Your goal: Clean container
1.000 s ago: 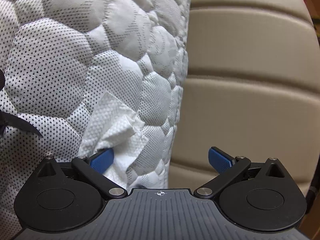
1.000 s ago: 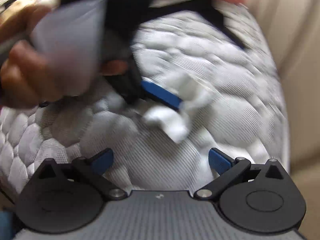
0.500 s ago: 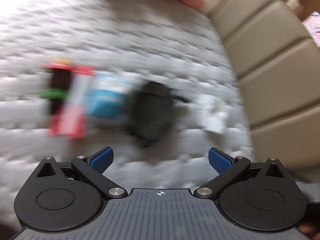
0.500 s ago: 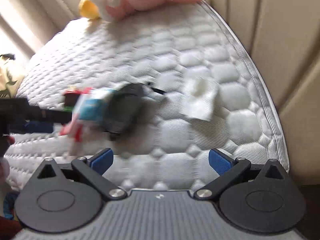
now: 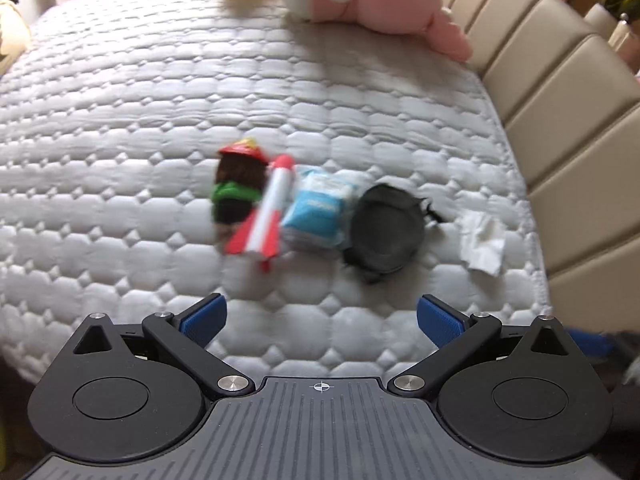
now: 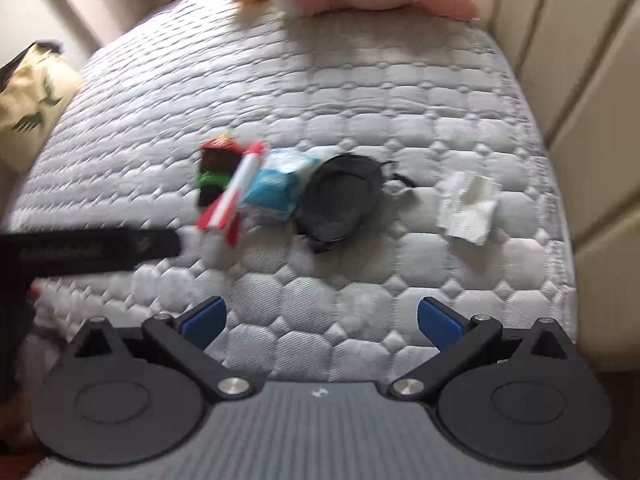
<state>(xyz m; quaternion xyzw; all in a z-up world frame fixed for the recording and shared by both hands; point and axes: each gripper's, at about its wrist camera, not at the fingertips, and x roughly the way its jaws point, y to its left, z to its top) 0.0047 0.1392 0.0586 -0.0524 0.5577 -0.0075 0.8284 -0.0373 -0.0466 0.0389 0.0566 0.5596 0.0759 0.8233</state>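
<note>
While both fingers spread, empty | black round container (image 5: pixel 386 236) lies on quilted mattress (image 5: pixel 120 120), blurred

Black tool (image 5: pixel 322 318), blue ribbed fingertips (image 5: pixel 203 317).

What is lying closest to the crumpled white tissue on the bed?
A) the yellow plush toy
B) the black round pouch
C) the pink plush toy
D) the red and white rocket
B: the black round pouch lies just beside the crumpled white tissue on the quilted bed, while the rocket sits farther along the row and the plush toys rest at the far end.
</note>
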